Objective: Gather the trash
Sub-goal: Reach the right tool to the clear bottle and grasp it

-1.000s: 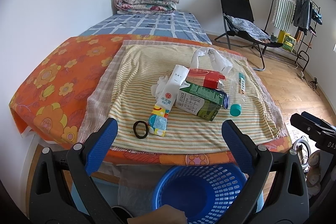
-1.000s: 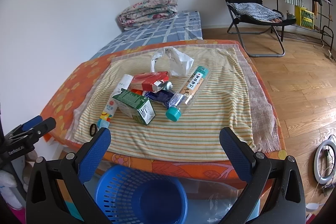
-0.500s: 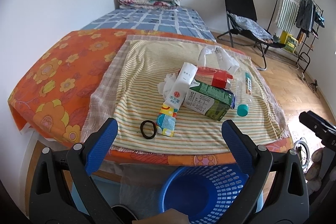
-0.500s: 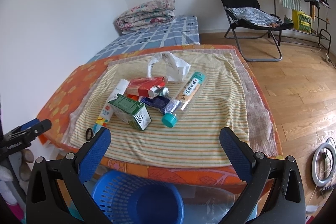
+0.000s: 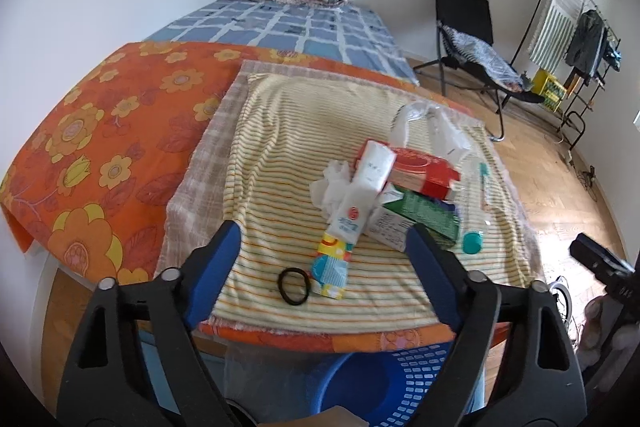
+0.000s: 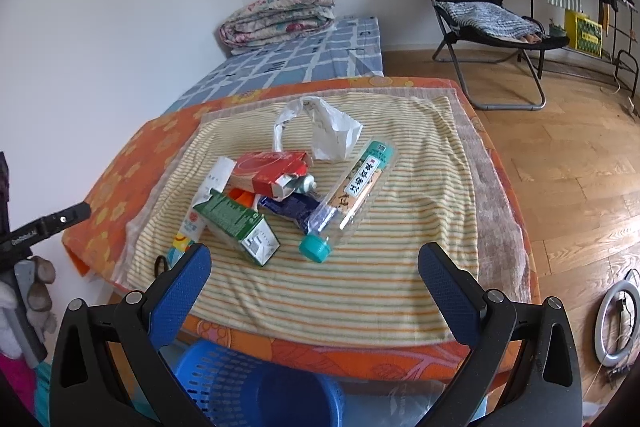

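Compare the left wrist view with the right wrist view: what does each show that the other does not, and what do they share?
Only the left wrist view shows the crumpled white tissue beside the pile and the whole black hair tie.

Only the right wrist view shows the toothpaste tube poking from the red box, and the ring light on the floor.

Both show the green carton, the clear bottle with a teal cap, the white plastic bag, the striped towel and the blue basket below the edge.
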### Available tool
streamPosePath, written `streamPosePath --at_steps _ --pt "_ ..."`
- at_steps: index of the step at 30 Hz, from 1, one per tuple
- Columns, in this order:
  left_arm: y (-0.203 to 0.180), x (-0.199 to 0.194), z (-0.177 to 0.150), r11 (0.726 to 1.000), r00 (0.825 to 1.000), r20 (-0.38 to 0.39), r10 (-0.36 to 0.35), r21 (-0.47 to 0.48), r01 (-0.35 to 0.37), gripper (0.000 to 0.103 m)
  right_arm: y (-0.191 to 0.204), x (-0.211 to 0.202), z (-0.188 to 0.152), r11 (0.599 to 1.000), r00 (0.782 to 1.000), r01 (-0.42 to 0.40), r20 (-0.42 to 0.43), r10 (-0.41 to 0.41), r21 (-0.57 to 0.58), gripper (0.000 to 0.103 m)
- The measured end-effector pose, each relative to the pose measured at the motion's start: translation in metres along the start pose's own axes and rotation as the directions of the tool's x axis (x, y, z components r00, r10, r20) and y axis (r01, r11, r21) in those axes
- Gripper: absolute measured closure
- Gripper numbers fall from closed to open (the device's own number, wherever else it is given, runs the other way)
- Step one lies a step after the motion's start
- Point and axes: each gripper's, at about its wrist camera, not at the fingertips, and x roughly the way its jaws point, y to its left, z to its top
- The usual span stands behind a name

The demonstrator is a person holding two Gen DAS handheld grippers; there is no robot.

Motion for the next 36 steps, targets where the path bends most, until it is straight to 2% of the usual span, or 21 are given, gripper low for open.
streamPosePath --at_steps 5,7,10,11,12,15,17,23,26,33,36 --pt "0.019 0.036 -0.005 0.997 0.990 -0.134 -0.032 -0.071 0.023 0.040 -0.003 0.019 0.017 1.000 1.000 0.007 -0.019 -0.007 -0.028 0.001" --pt "0.023 0.048 -0.011 0.997 0.984 -0.176 -0.032 -0.079 0.018 0.042 -0.009 0.030 0.023 1.000 0.999 0.008 -0.037 -0.008 -0.018 0.001" --pt "0.025 0.061 -0.019 0.998 0.975 -0.220 -0.010 -0.060 -0.003 0.047 -0.024 0.051 0.032 0.999 0.997 0.018 -0.078 -0.015 0.038 0.001" --pt "0.026 0.067 -0.022 0.998 0.970 -0.242 -0.014 -0.058 0.000 0.052 -0.027 0.055 0.033 0.999 0.996 0.018 -0.086 -0.014 0.050 0.001" --pt "0.026 0.071 -0.024 0.998 0.968 -0.252 -0.012 -0.057 -0.003 0.059 -0.033 0.063 0.035 0.997 0.995 0.011 -0.103 -0.003 0.080 0.001" --pt "0.028 0.086 -0.032 0.998 0.952 -0.305 -0.016 -0.059 -0.002 0.068 -0.042 0.082 0.038 0.988 0.989 -0.032 -0.141 0.054 0.154 0.003" --pt "0.030 0.091 -0.033 0.998 0.946 -0.324 -0.018 -0.055 0.000 0.073 -0.044 0.094 0.040 0.983 0.985 -0.035 -0.160 0.065 0.180 0.006" --pt "0.036 0.105 -0.032 0.999 0.935 -0.354 -0.007 -0.044 -0.009 0.081 -0.046 0.124 0.052 0.984 0.983 0.009 -0.180 0.023 0.176 0.008" --pt "0.039 0.112 -0.035 0.999 0.927 -0.376 0.003 -0.039 -0.019 0.082 -0.052 0.138 0.058 0.977 0.980 0.007 -0.196 0.036 0.213 0.017" --pt "0.040 0.128 -0.041 0.999 0.912 -0.410 0.023 -0.023 -0.036 0.082 -0.060 0.161 0.066 0.968 0.977 0.047 -0.213 0.006 0.245 0.017" --pt "0.041 0.134 -0.039 0.999 0.912 -0.410 0.030 -0.013 -0.039 0.091 -0.066 0.172 0.068 0.964 0.974 0.072 -0.227 -0.013 0.256 0.017"
